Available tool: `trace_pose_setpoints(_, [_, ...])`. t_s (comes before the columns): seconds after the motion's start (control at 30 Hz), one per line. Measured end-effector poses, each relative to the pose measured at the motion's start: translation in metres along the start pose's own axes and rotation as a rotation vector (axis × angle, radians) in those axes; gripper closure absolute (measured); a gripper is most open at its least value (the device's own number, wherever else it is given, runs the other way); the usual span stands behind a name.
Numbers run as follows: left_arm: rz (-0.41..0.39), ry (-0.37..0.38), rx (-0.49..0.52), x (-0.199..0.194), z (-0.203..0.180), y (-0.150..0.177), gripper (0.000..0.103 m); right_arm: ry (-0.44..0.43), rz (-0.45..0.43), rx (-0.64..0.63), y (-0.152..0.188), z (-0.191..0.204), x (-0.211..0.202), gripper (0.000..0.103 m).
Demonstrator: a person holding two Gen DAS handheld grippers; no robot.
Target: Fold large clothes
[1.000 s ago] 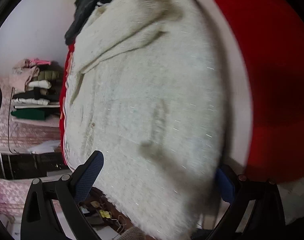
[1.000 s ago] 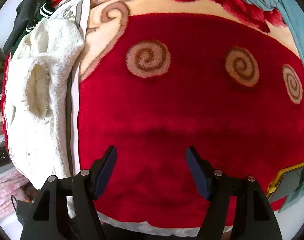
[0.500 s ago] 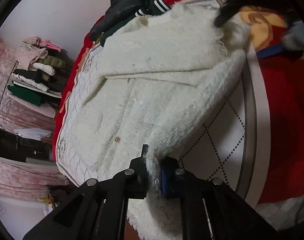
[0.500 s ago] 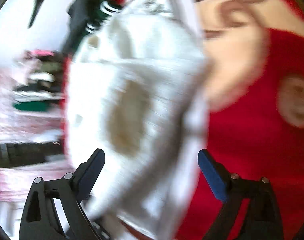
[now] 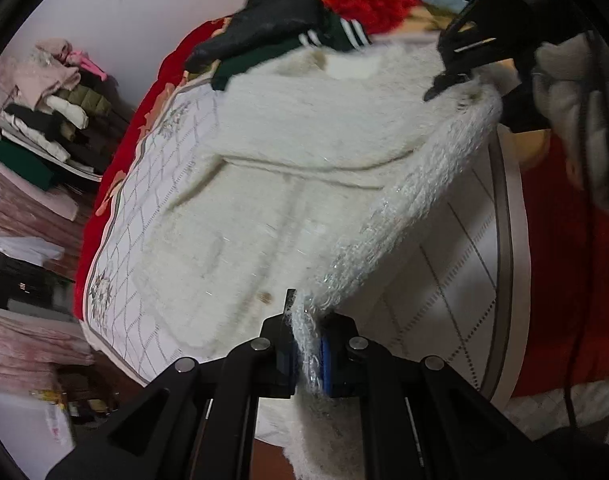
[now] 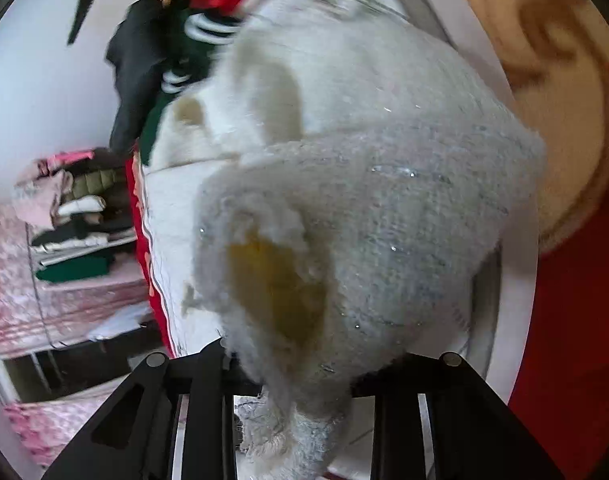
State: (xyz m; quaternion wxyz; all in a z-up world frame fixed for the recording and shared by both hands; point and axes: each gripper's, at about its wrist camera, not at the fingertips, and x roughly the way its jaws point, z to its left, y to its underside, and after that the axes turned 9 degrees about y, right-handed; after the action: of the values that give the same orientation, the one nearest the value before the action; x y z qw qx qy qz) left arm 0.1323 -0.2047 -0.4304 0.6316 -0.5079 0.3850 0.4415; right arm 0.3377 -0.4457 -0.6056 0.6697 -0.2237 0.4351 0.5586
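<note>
The fuzzy white sweater lies spread on the quilted white blanket. Your left gripper is clamped on its raised edge. Your right gripper has sweater bunched between its fingers, seemingly gripped; fabric hides the tips.

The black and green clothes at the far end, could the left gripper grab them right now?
Probably not. The left gripper is shut on the fluffy white sweater, and the black and green clothes lie beyond that sweater's far end.

Fuzzy cream-white cardigan; red blanket with white diamond-grid panel; green white-striped garment.
</note>
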Motion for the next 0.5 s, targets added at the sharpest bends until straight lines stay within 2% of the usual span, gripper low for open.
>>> trace_pose_setpoints(0.1, [-0.014, 0.066, -0.047, -0.014, 0.051, -0.017, 0.097, 0.081, -0.016, -0.063, 0.005, 0.064, -0.032, 0.075])
trace_pose_setpoints(0.27, [0.007, 0.138, -0.208, 0.001, 0.156, -0.043, 0.095, 0.192, -0.009, -0.156, 0.004, 0.188, -0.022, 0.075])
trace_pose_setpoints(0.4, [0.04, 0.126, -0.33, 0.043, 0.222, -0.045, 0.093, 0.265, 0.032, -0.223, 0.002, 0.278, 0.045, 0.075])
trace_pose_setpoints(0.5, [0.069, 0.099, -0.386, 0.093, 0.265, -0.04, 0.092, 0.327, 0.067, -0.261, -0.006, 0.324, 0.104, 0.074])
